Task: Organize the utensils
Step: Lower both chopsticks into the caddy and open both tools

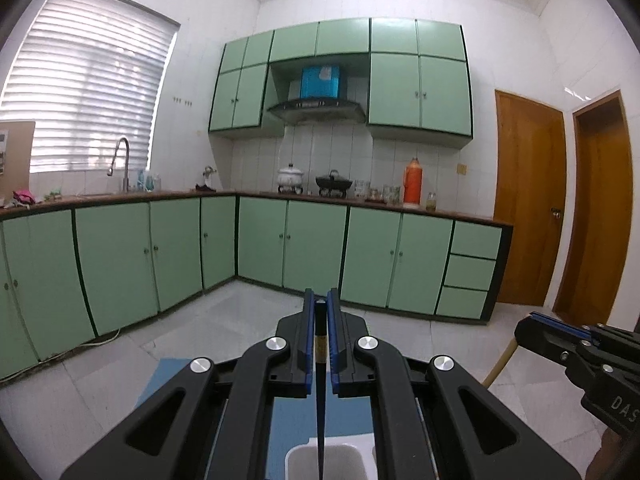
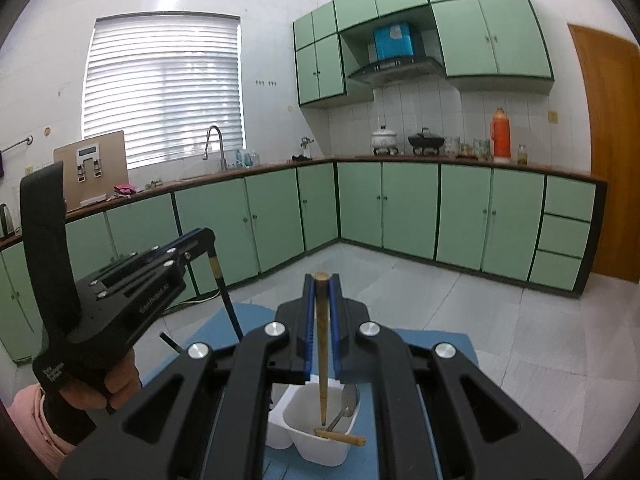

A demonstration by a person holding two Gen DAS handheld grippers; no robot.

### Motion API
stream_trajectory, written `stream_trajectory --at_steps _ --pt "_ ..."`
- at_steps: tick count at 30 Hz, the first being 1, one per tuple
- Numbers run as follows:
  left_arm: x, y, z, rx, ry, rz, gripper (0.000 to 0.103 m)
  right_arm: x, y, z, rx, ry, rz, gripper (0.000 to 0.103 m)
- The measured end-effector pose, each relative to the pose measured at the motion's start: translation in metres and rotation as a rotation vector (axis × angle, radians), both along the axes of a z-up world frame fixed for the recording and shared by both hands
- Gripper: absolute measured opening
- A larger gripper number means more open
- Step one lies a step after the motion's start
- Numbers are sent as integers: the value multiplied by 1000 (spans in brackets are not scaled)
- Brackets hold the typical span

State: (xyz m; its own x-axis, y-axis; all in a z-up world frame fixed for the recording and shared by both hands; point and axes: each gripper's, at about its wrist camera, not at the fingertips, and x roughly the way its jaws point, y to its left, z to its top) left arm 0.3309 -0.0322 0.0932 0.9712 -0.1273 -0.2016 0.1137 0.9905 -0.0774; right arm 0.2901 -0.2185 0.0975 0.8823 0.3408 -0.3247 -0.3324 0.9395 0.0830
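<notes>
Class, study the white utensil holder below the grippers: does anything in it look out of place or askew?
Yes. A wooden utensil lies sideways across the rim of the white utensil holder instead of standing upright inside. A metal spoon leans in the same compartment.

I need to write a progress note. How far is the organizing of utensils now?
Done: a spoon and a wooden utensil already lie in the white holder. In hand: the left gripper holds a black chopstick, the right gripper a wooden chopstick. Left: dropping both in.
</notes>
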Motion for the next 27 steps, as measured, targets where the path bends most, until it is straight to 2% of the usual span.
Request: stream_trajectory --at_steps 12,19,23,27 --pt "16 6 -41 8 108 5 6 13 11 -39 1 70 0 6" --pt "12 9 -43 20 104 14 7 10 9 -49 11 91 -11 6" --pt "8 11 -43 19 112 11 13 7 7 -49 18 96 -16 7" --pt "4 15 -41 11 112 14 31 5 2 -47 25 100 -34 9"
